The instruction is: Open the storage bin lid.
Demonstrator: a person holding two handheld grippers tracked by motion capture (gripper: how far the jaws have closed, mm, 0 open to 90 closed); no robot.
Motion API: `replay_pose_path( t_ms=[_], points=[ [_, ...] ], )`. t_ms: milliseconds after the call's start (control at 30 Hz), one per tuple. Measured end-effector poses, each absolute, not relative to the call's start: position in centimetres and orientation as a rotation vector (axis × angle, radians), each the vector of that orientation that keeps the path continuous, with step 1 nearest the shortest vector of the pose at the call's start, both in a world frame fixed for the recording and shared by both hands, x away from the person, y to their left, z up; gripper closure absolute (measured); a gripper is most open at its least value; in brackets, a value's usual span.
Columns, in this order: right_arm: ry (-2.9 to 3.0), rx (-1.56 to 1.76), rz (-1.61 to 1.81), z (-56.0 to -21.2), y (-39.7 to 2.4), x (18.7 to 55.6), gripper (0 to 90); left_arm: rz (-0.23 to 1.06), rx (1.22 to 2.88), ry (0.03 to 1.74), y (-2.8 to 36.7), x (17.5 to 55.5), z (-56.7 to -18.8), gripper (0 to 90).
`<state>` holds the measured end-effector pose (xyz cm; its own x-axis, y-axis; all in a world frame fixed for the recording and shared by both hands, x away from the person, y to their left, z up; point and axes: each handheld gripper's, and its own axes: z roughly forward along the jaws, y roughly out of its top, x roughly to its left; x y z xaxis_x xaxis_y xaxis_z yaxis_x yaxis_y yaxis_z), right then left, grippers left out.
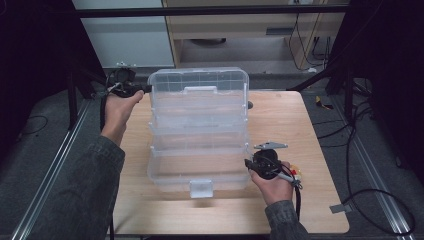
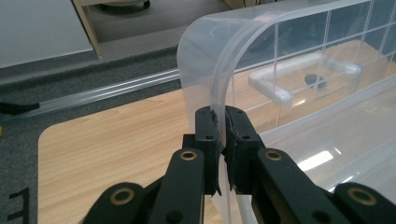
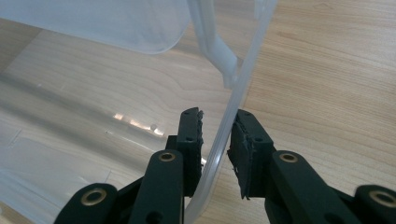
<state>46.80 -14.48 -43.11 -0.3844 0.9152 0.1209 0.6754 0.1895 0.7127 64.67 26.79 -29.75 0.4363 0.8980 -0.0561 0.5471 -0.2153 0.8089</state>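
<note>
- A clear plastic organizer case [image 1: 199,131] lies open on the wooden table [image 1: 300,135], spanning from near the far edge to near the person's edge, left of the table's middle.
- Its lid [image 1: 199,90], gridded into compartments, stands tilted up at the far edge; the base [image 1: 200,167] lies flat toward the near edge, with a latch tab [image 1: 201,188] at its front.
- The left gripper [image 1: 131,89] sits at the lid's far-left corner, held by the left hand [image 1: 117,112].
- In the left gripper view its fingers [image 2: 208,133] are pinching the lid's rounded edge [image 2: 219,70]; both pads press on the thin wall.
- The right gripper [image 1: 250,165] sits at the right wall of the base, near the table's right half, in the right hand [image 1: 272,185].
- In the right gripper view its fingers [image 3: 191,135] straddle the base's rim [image 3: 233,107]; the rim seems to touch the right pad, with a small gap on the left, so whether they clamp it cannot be told for sure.
- A small dark hole [image 1: 249,105] in the table shows just right of the lid.
</note>
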Motion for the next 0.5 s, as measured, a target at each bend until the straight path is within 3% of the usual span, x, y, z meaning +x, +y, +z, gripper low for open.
replay_pose_path(
  t_ms=[500],
  points=[
    [2.15,1.502,1.011,-43.1,-14.5,46.9,73.7,0.529,1.895,1.243,26.9,66.5,-30.6,83.5]
  ],
)
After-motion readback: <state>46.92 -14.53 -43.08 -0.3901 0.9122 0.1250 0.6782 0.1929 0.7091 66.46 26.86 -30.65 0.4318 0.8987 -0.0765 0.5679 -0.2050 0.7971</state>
